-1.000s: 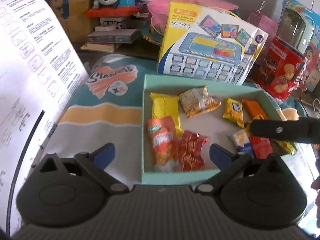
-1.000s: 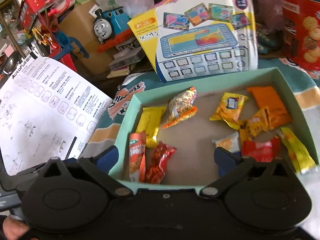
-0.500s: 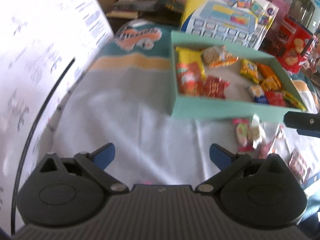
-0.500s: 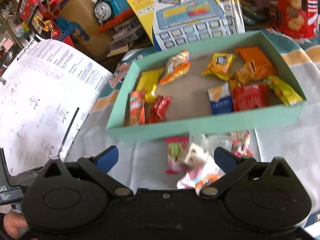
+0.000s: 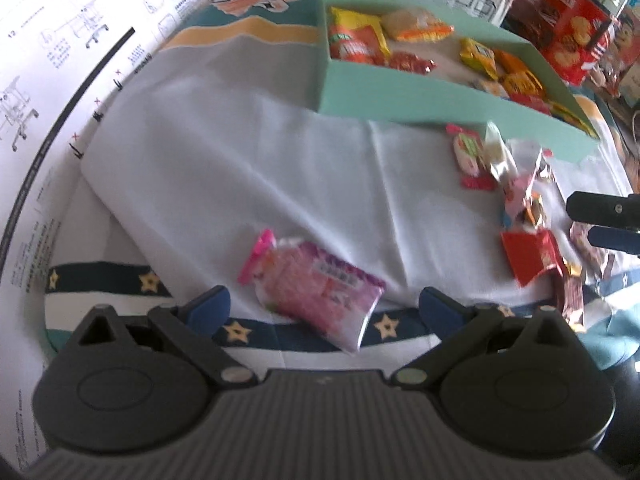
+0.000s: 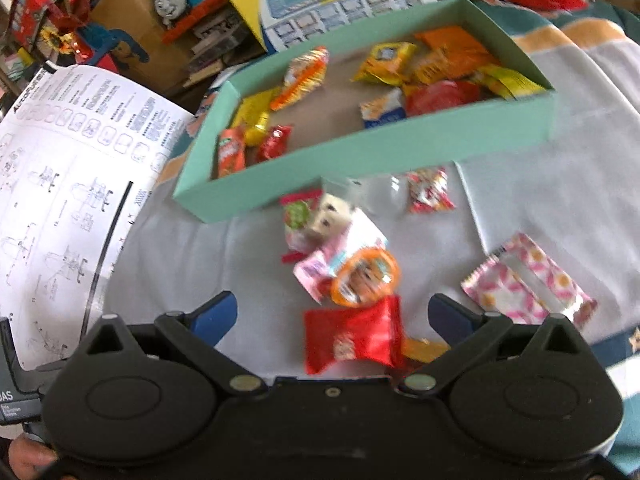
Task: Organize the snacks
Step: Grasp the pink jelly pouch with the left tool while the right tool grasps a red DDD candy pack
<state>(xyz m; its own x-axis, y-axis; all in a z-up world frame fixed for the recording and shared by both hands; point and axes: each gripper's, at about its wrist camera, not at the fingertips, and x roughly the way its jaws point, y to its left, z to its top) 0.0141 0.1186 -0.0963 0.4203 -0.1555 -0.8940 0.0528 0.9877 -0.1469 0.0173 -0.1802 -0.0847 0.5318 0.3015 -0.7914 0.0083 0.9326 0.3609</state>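
Snacks half sorted: the green box (image 6: pixel 360 160) at twelve o'clock already holds about ten packets, while a loose pile (image 6: pixel 344 256) and a pink packet (image 5: pixel 316 292) lie outside it. Left claw (image 5: pixel 324 304) and right claw (image 6: pixel 332 316) both gape wide, holding nothing.

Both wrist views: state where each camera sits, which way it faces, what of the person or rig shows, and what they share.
Left wrist: sits on the left gripper, faces forward and down at a pink packet; the right gripper's fingers show at the right edge.
Right wrist: sits on the right gripper, faces a red packet; a hand shows bottom left.
Shared: the green box and the red packet.
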